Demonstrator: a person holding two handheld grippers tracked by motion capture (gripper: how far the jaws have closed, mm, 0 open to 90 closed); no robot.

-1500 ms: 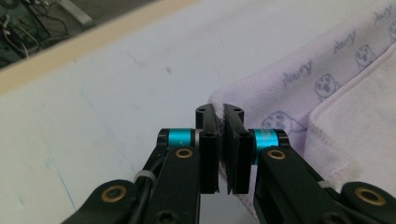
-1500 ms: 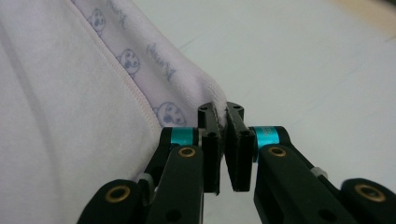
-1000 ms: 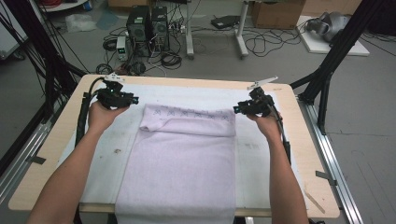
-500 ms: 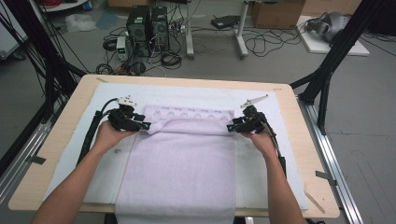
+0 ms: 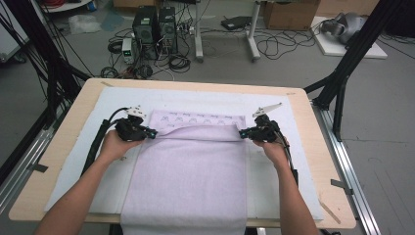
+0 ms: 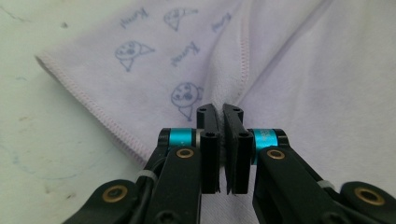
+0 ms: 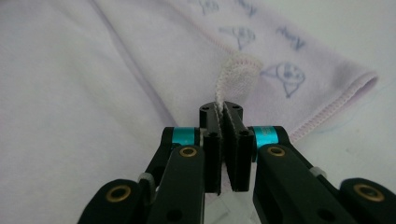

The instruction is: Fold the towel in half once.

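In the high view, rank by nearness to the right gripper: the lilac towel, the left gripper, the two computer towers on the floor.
1. lilac towel, pinched in the right gripper.
2. left gripper, across the towel.
3. computer towers, beyond the table's far edge.

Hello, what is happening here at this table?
A person is folding a lilac towel on the table, one gripper in each hand. The left gripper and right gripper have just closed on the folded-over edge, one at each end. The printed strip lies uncovered beyond the fold.
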